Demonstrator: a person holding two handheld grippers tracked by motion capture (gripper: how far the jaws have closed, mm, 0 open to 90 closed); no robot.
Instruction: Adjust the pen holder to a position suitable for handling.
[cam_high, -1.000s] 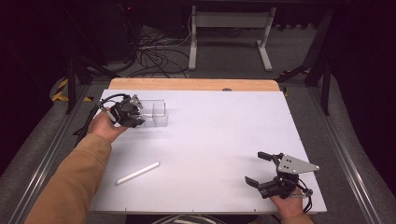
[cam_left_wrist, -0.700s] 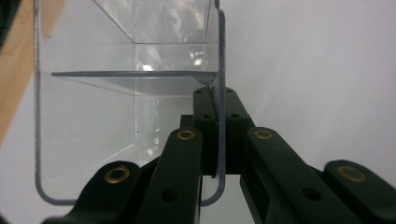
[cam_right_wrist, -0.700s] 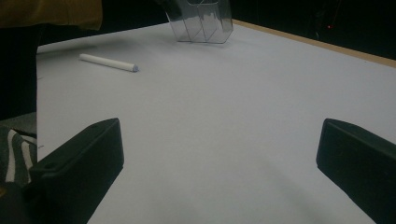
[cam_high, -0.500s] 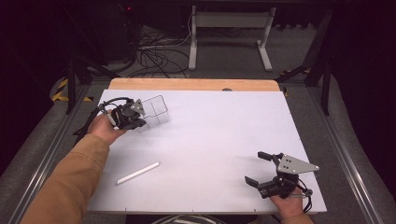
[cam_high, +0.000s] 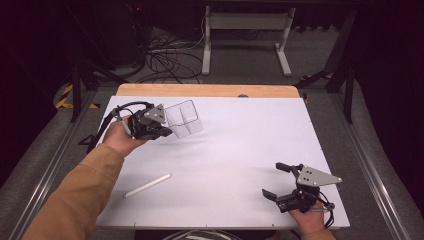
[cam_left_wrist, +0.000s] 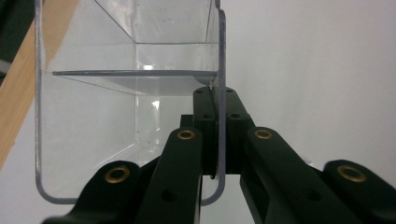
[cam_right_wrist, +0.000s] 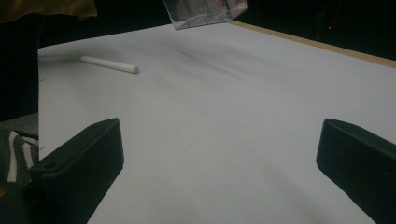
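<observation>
The left claw (cam_high: 167, 131) is pinching one wall of the clear, divided plastic box (cam_high: 184, 119), holding it tilted above the far left of the white counter (cam_high: 240, 150), while the right claw (cam_high: 274, 181) rests spread wide near the front right corner, well apart from the white chalk-like stick (cam_high: 147, 185).

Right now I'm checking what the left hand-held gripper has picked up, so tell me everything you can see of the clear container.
The clear container is a see-through plastic box with rounded corners, open on top and split by an inner divider into compartments. It looks empty. It is tilted and seems lifted off the white table near the far left corner. The left hand-held gripper is shut on one thin side wall, one jaw inside and one outside. Nothing else touches it.
</observation>
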